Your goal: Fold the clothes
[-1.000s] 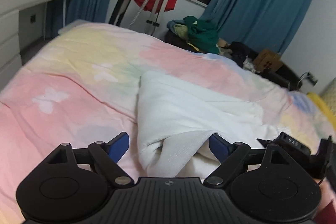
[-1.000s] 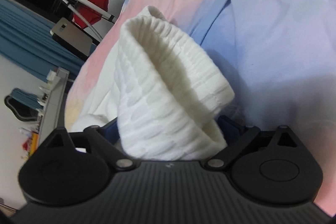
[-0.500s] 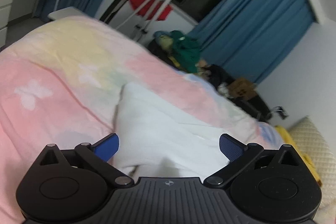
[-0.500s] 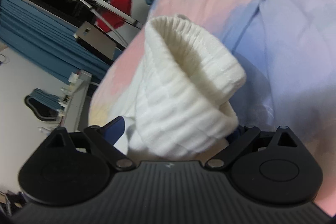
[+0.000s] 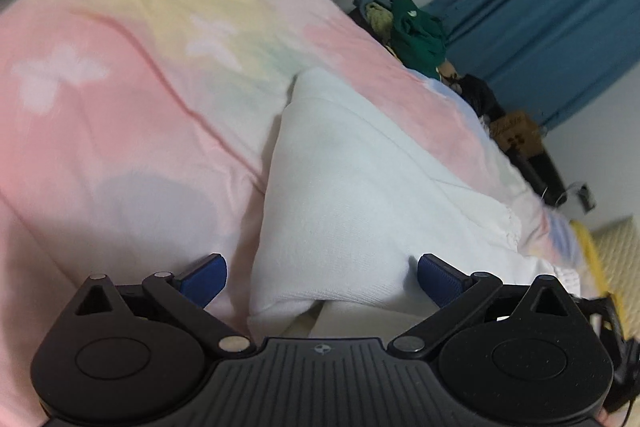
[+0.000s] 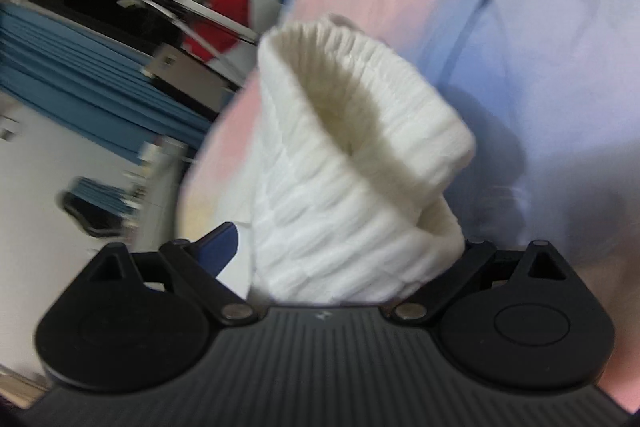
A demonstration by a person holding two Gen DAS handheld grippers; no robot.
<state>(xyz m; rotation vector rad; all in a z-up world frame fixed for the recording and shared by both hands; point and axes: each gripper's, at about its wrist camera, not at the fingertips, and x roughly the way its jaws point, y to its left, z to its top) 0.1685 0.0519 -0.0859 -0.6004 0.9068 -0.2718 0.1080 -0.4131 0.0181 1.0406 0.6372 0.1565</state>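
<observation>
The white knit sweater [image 5: 360,187] lay on the pastel bedspread [image 5: 120,107] of the bed. The left claw [image 5: 322,277] was spread wide, its blue pads [image 5: 440,283] straddling a fold without pressing. The right claw [image 6: 344,255] was clenched around the sweater's ribbed cuff [image 6: 360,131].

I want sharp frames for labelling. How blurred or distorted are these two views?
Left wrist view: bedspread smeared, white garment soft, fisheye bending the blue curtain. Right wrist view: room edge streaked, knitted cuff slightly soft, its shadow falling on the bedspread.
</observation>
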